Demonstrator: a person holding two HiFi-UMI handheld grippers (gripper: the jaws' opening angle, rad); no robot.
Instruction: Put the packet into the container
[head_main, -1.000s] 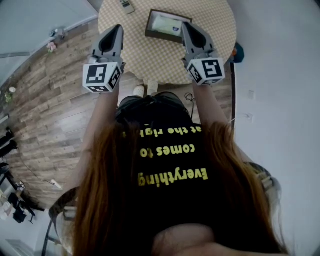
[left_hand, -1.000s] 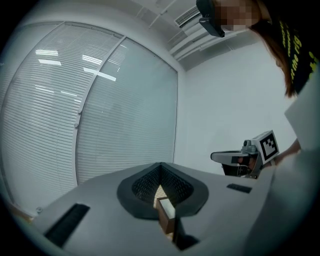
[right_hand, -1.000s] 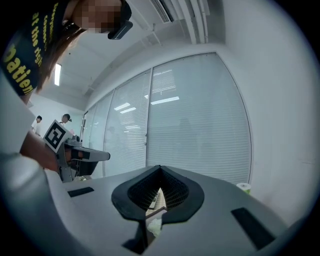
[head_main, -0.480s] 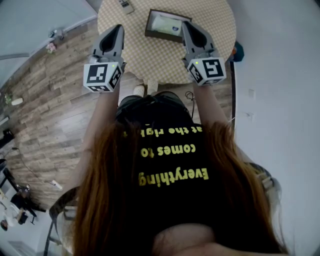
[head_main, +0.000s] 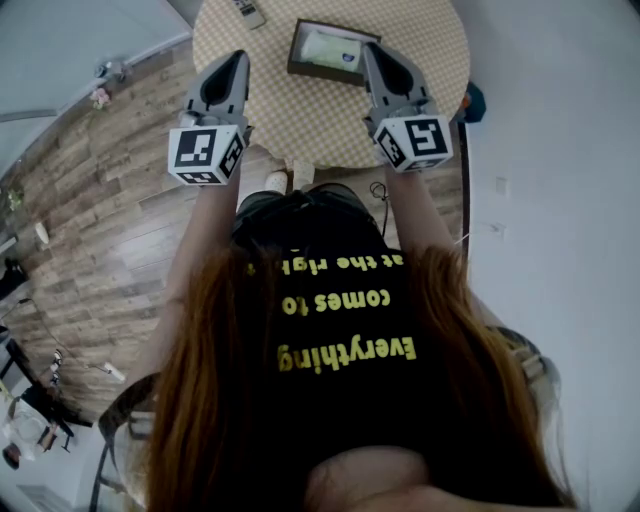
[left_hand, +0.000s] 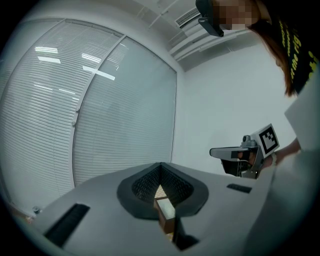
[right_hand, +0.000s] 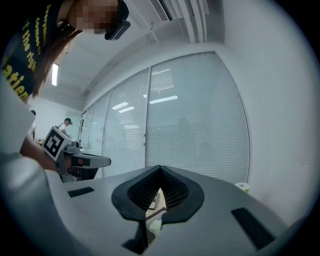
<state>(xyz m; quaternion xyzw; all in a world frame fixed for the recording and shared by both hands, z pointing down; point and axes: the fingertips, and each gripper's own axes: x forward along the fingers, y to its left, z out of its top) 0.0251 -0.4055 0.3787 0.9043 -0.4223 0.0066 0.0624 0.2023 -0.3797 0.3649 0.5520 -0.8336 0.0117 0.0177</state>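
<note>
You are standing in what looks like an office or lab-style workroom. Tall glass panels (right_hand: 195, 125) covered by white horizontal blinds run along one side, with plain white walls (head_main: 560, 200) beside them. A slatted air vent (left_hand: 187, 17) sits in the white ceiling. Below you lie a wood-plank floor (head_main: 110, 220) and a round table (head_main: 270, 90) under a checked cloth. Far off, another person (right_hand: 66, 122) stands near the glass
</note>
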